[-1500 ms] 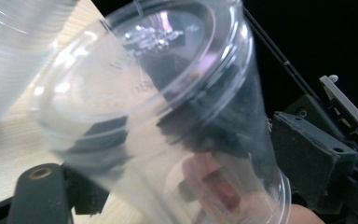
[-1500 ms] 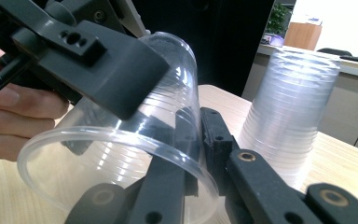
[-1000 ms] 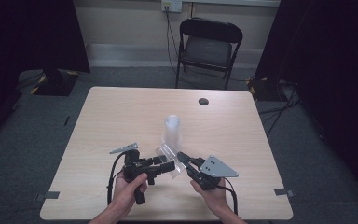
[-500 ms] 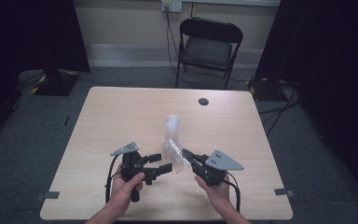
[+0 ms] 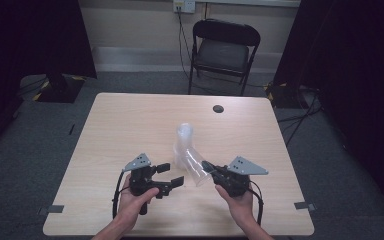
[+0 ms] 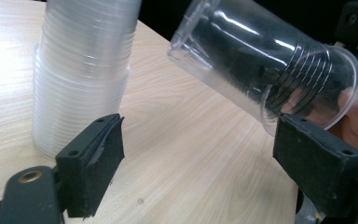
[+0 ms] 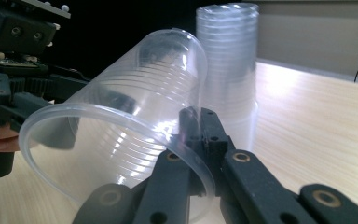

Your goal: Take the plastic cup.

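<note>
Jaws of the right gripper (image 7: 193, 140) are pinched on the rim wall of a single clear plastic cup (image 7: 130, 140), one jaw inside the mouth and one outside; the cup lies tilted on its side in the air, base pointing away from these jaws toward the stack of clear cups (image 7: 228, 70) that stands upright on the table (image 7: 317, 121) just beyond it; jaws of the left gripper (image 6: 200, 163) stand wide apart and hold nothing; between them lies bare table top, with the stack beyond the one jaw and the held cup's mouth just above the other, not touching as far as can be told; in the high view the left gripper (image 5: 167, 174) points toward the right gripper (image 5: 209, 167) with the cup (image 5: 195, 162) slanting up from the right one toward the stack (image 5: 183, 140); judgement on handling: the cup looks very light, thin-walled and easily crushed, smooth and likely slippery; the ribbed band near the rim is probably the stiffest place, so a gentle grip across the rim wall, as here, or across the ribs, seems safest; squeezing mid-body would likely buckle it; the stack would tip easily if nudged.
</note>
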Action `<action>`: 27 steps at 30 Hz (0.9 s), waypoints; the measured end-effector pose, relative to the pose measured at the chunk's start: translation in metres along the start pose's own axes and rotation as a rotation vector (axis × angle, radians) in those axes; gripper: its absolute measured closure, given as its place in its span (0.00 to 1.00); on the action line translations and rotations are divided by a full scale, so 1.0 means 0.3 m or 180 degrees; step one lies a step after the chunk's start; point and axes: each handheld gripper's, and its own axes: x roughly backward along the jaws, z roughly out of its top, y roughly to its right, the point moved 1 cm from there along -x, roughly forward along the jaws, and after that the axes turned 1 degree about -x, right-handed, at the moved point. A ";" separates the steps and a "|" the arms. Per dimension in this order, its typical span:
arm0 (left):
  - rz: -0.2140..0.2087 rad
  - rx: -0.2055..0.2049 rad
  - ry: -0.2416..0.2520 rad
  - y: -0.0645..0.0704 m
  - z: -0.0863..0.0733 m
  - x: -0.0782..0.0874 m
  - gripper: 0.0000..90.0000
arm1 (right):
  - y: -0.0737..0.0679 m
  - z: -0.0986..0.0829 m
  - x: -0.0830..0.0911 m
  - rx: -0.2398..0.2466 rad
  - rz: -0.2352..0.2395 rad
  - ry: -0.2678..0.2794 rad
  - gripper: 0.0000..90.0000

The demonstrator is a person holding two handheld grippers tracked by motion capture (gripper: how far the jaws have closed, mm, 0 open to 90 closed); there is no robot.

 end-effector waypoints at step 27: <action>0.0302 -0.0861 -0.0287 0.040 -0.020 -0.012 0.18 | 0.088 -0.007 -0.037 -0.0394 0.0305 -0.0976 1.00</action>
